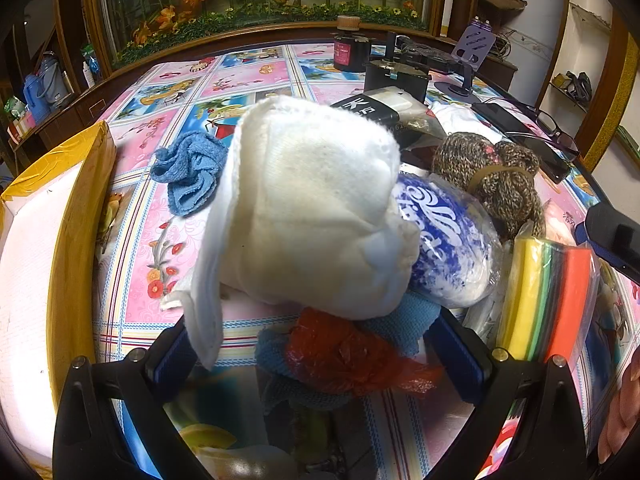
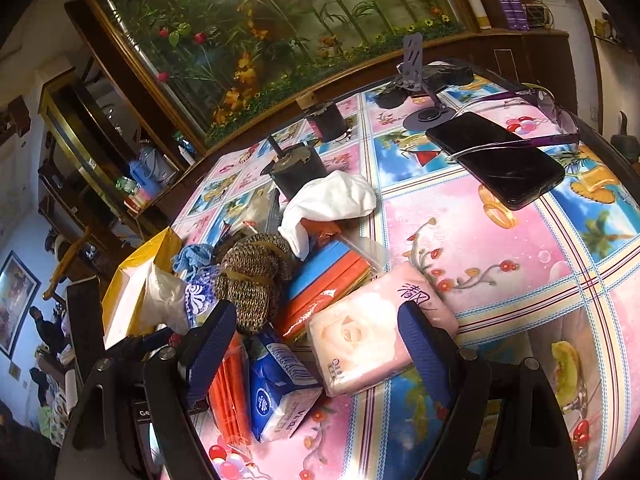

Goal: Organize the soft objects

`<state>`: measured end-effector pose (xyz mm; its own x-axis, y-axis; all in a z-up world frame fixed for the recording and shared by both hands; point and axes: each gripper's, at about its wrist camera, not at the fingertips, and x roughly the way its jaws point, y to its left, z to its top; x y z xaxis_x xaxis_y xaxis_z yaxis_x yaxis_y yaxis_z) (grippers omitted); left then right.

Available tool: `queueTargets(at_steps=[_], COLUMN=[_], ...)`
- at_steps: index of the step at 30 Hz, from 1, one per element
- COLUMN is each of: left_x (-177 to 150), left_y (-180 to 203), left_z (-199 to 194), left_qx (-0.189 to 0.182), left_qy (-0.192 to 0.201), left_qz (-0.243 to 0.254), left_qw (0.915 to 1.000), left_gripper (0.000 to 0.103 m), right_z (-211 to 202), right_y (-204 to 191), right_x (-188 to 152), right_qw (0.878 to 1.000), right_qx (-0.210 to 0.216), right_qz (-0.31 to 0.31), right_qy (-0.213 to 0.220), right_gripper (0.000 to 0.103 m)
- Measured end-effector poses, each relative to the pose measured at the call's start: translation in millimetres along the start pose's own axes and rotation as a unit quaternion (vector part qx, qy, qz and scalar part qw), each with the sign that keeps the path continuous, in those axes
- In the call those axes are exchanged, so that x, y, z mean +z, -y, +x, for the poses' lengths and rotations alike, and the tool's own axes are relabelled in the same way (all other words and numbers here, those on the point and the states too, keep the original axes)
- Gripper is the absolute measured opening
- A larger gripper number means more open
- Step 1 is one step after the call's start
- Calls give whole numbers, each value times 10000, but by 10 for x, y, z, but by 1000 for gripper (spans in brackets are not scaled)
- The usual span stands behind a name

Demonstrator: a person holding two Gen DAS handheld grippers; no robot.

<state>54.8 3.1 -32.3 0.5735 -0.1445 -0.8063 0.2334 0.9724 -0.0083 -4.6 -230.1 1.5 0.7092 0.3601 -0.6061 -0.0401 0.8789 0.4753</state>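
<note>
In the left wrist view a bulky white towel bundle (image 1: 312,208) lies on a blue knit cloth (image 1: 404,320) and a red mesh bag (image 1: 344,356). My left gripper (image 1: 316,344) stands wide open around these; a white flap hangs over its left pad. Behind are a blue-and-white bag (image 1: 444,240), a brown knitted piece (image 1: 492,172), a pack of coloured sponges (image 1: 548,300) and a small blue rag (image 1: 188,176). My right gripper (image 2: 316,344) is open over a pink tissue pack (image 2: 368,336) and a blue tissue pack (image 2: 280,396); it shows at the edge (image 1: 612,236).
A yellow-edged box (image 1: 68,220) stands at the left of the flowered tablecloth (image 2: 460,216). A phone (image 2: 496,156), glasses (image 2: 556,120), a purple phone stand (image 2: 416,80), dark jars (image 1: 352,52) and another white cloth (image 2: 332,200) sit farther back. A glass cabinet runs behind the table.
</note>
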Motion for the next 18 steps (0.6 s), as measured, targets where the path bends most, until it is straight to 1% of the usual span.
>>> queueTargets(at_steps=[3,6,8,9,11,13,15,16,17,18], left_x=[-1,0,-1,0,-1,-1,-1,-2,2,3], left_y=[-1,-1,-2,-2,-2,-2,-2,-3,-1,0], left_z=[0,0,0,0,0,0,0,0,2,3], left_qx=[-1,0,-1,0,-1,-2,-1,-2,-1,-3], left_qy=[0,-1,0,1,0,-1,-3,-6,-6,-6], left_qz=[1,0,0,0,1,2,0,-3,-3,-2], left_qw=[10000,10000,10000,10000,10000,10000,10000,10000,10000,10000], left_gripper=[103,103,103,103,103,103,103,103,103,103], right_z=[-12,-87,-116,-93,-12,-42,1,-16,-37,-59], right_y=[-20,27,61,89,140,148,175,183,168,126], right_x=[-27,-34,-19,-7,10,25,29,45,66,119], right_qw=[10000,9997,9994,9993,9994,9990,9991,9989,9983,9981], right_qx=[11,200,223,247,123,123,-56,-142,-384,-536], right_qz=[-68,43,116,191,322,360,373,395,385,284], right_qy=[11,153,252,226,101,249,173,205,196,111], right_gripper=[86,86,86,86,86,86,86,86,86,86])
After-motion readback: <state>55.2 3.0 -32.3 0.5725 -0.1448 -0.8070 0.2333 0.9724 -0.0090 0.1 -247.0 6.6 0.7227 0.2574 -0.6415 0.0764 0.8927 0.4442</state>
